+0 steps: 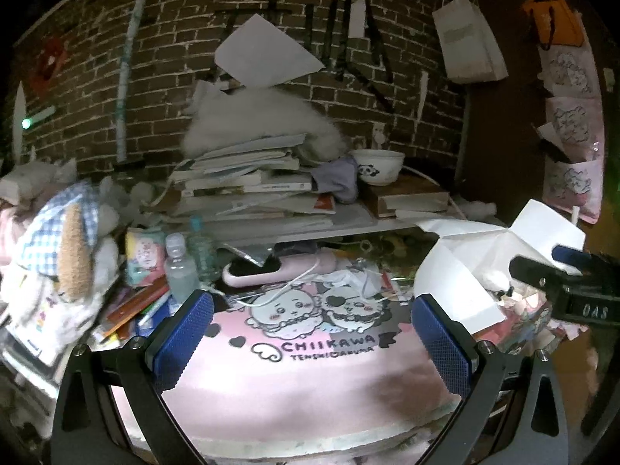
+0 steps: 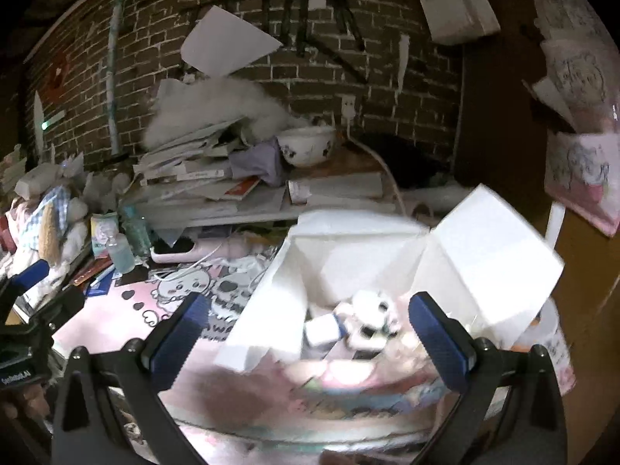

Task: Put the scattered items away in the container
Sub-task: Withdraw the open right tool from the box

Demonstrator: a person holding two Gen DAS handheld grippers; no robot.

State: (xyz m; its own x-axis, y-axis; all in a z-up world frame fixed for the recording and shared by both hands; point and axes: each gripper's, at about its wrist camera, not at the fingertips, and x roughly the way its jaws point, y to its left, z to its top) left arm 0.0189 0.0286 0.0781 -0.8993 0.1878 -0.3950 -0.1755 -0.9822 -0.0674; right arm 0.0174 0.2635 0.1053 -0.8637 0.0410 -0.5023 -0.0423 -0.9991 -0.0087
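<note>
Both hand-held grippers spread wide, holding nothing: left hand-held gripper (image 1: pixel 312 339) over the pink Chiikawa mat (image 1: pixel 310 364), right hand-held gripper (image 2: pixel 310 339) just before the white paper box (image 2: pixel 387 255). The small panda toy (image 2: pixel 372 319) lies inside the box. Risk: the box's raised flaps look flimsy; a passing finger could tip it.
</note>
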